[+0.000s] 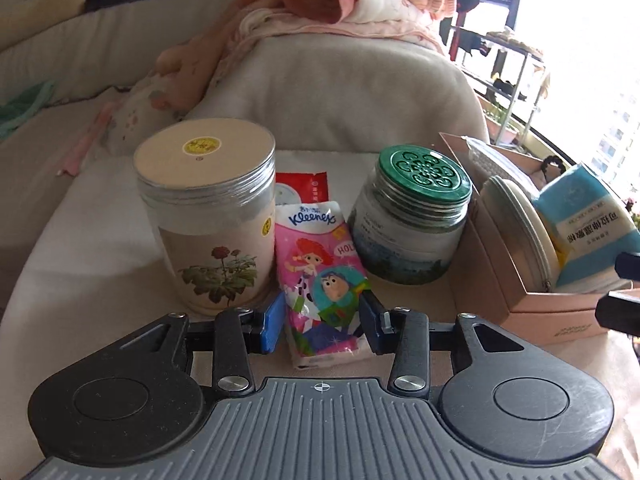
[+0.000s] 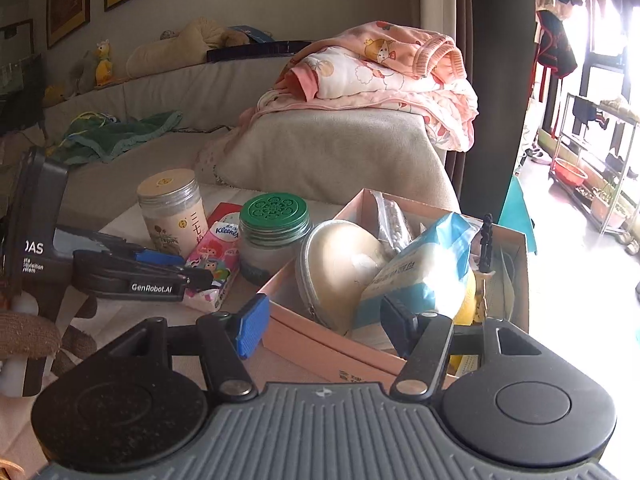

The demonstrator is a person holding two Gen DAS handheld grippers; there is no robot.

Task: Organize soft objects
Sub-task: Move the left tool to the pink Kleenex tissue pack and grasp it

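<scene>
Left wrist view: the left gripper [image 1: 323, 322] straddles the Kleenex pack [image 1: 320, 280] between two jars, pads released, not pressing. The right gripper [image 2: 320, 320] stands released over the pink box [image 2: 304, 336].

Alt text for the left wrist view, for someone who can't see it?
The left gripper straddles a pink Kleenex tissue pack with its jaws open, the pack lying on a pale surface between a flower-printed jar and a green-lidded jar. To the right, a pink cardboard box holds a round zip pouch and a blue packet.
</scene>
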